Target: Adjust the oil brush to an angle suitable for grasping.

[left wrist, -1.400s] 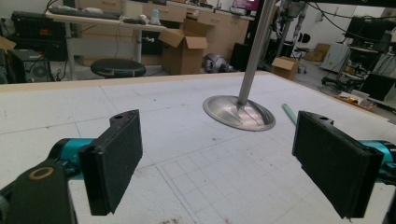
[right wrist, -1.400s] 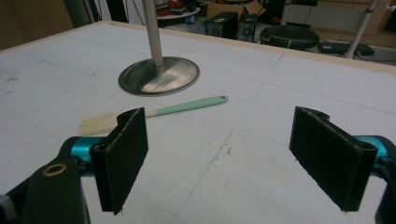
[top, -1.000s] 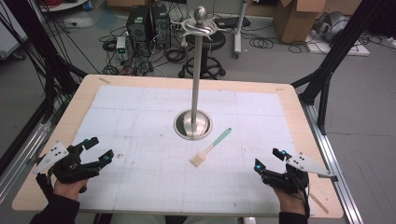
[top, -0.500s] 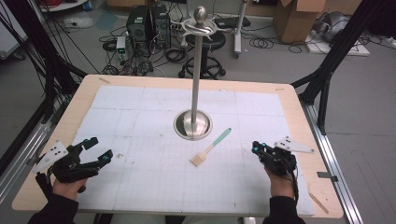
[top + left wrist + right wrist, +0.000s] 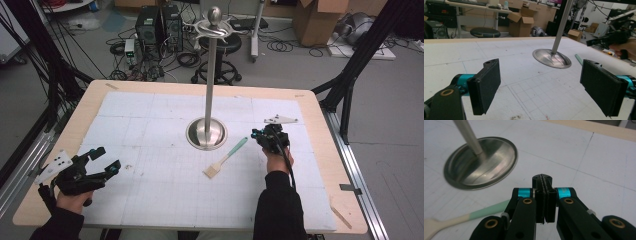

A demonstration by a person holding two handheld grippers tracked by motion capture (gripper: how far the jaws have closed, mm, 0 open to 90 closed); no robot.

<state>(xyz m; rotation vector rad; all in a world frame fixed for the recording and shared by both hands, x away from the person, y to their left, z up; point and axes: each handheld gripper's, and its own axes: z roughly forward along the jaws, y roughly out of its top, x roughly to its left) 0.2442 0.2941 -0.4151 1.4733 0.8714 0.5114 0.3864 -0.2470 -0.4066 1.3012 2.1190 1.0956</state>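
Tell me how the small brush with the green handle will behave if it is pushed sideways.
The brush lies flat on the table, so it would probably slide or pivot rather than tip. Its thin handle suggests it is light and stiff. The wide bristle end would likely stop it rolling.

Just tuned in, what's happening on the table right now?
A person works with a gripper in each hand. The right gripper, jaws shut on nothing, sits just right of the green handle end of the brush, which lies on the white mat beside the steel stand. It hasn't touched the brush. The left gripper waits open near the table's left front corner, holding nothing. It looks as if the right one is lining up on the brush handle.
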